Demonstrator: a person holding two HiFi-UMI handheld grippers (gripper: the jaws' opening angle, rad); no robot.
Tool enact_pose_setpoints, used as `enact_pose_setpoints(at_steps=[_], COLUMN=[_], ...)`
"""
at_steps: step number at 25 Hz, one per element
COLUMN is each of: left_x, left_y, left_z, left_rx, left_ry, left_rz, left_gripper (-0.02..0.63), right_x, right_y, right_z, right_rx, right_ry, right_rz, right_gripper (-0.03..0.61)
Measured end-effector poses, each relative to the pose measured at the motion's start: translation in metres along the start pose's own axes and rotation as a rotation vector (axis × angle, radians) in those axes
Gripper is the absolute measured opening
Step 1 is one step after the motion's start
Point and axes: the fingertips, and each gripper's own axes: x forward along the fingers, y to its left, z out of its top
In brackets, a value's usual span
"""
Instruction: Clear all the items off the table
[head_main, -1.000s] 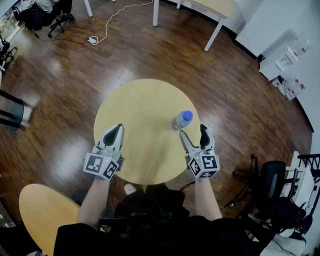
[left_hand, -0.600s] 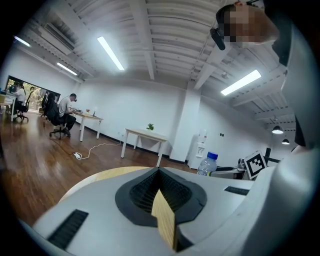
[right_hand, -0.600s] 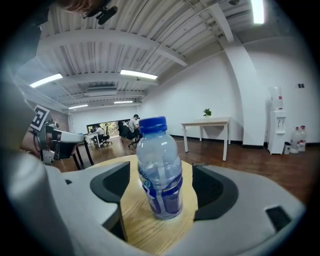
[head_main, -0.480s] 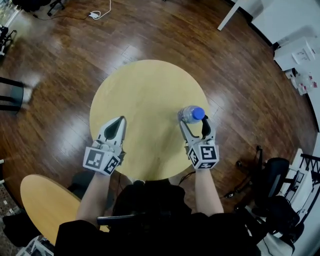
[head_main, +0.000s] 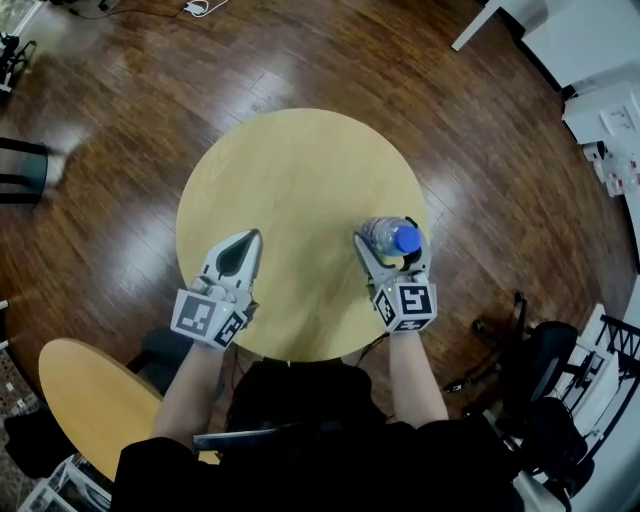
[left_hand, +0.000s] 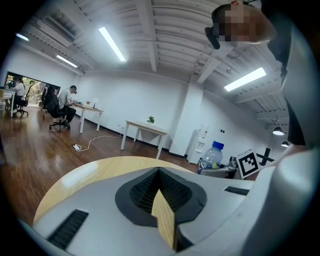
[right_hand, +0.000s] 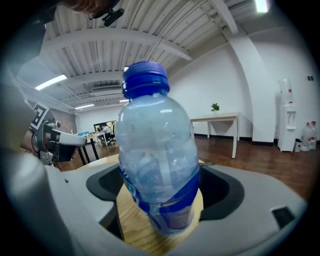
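A clear plastic water bottle (head_main: 392, 236) with a blue cap and blue label stands upright near the right edge of the round yellow table (head_main: 290, 170). My right gripper (head_main: 388, 246) reaches around it; its jaws are opening, and the bottle (right_hand: 157, 165) stands between them with a gap on each side. The tabletop (right_hand: 134, 220) shows under the jaws. My left gripper (head_main: 247, 240) is shut with nothing in it and hovers over the table's near left part. In the left gripper view its closed tips (left_hand: 159, 172) point across the table (left_hand: 85, 175), with the bottle (left_hand: 212, 156) at the far right.
Dark wooden floor surrounds the table. A smaller round yellow top (head_main: 90, 400) sits at the lower left, a black office chair (head_main: 545, 370) at the right, white furniture (head_main: 600, 100) at the upper right. Desks and seated people (left_hand: 65, 107) are far off.
My right gripper has moved forward until the bottle sits between its jaws, which have spread a little wider. The left gripper has stayed shut in about the same place.
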Motion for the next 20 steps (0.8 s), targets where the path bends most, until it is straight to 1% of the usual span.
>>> enact_pose_setpoints(at_steps=[7,8,9,12,15,20], left_x=[0.002,0.001,0.000,-0.003,-0.006,-0.009], left_y=[0.000,0.000,0.001,0.003,0.002,0.001], left_z=[-0.001,-0.001,-0.001,0.000,0.001,0.010], left_rx=[-0.007,-0.006,-0.005,-0.002,0.001,0.004], left_ry=[-0.001,-0.001,-0.001,-0.003,-0.012,-0.035], left_rz=[0.007,0.010,0.013,0.025,0.031,0.039], left_gripper=[0.000,0.000,0.000,0.000,0.000,0.000], right_x=[0.011,0.011,0.012,0.012,0.009,0.003], right_y=[0.003,0.002,0.002,-0.001,-0.003,0.004], right_z=[-0.001,-0.002,-0.003,-0.004,-0.003,0.013], right_rx=[-0.019,-0.022,-0.025,-0.036,-0.020,-0.040], right_ry=[0.014,0.019,0.026,0.042,0.039,0.019], right_rz=[0.010,0.013,0.015,0.015,0.016,0.038], right_gripper=[0.463,0.450,0.408,0.403,0.399,0.399])
